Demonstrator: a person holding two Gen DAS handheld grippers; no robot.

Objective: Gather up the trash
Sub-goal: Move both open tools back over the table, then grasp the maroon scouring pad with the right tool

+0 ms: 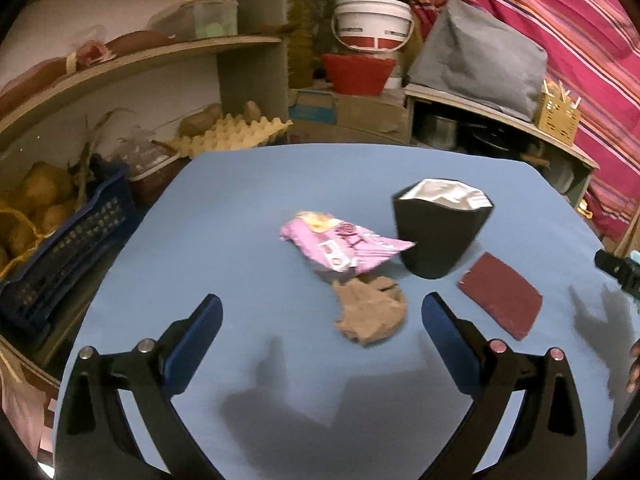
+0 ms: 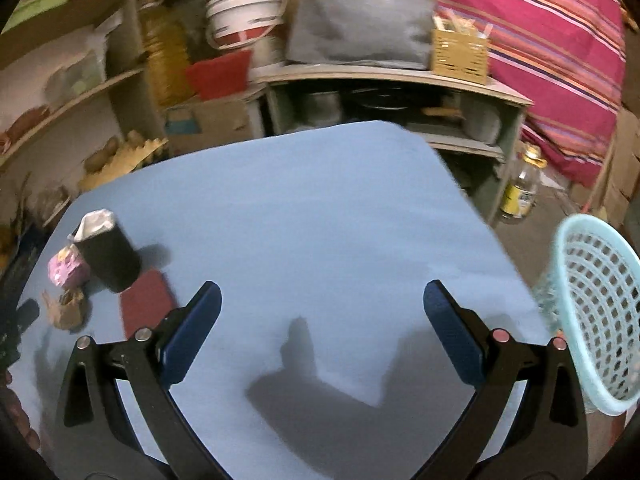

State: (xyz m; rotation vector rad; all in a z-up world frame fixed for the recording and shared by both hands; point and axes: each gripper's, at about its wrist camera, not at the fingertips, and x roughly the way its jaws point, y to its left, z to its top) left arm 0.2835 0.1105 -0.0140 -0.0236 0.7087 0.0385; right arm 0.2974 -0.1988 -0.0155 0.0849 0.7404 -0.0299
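On blue table (image 1: 248,200): pink wrapper (image 1: 340,242), brown crumpled paper (image 1: 370,312) nearer, black pouch (image 1: 438,232) upright (silver-lined), maroon sheet (image 1: 500,296) right. Left gripper (image 1: 322,324) and right gripper (image 2: 322,314) both spread wide, empty. Mesh basket (image 2: 596,312) far right.

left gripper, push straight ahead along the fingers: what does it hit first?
Likely the crumpled brown paper, lying just ahead between the open left gripper fingers, nearer the right one. Behind it sit the pink wrapper and black cup. Height above the table is unclear.
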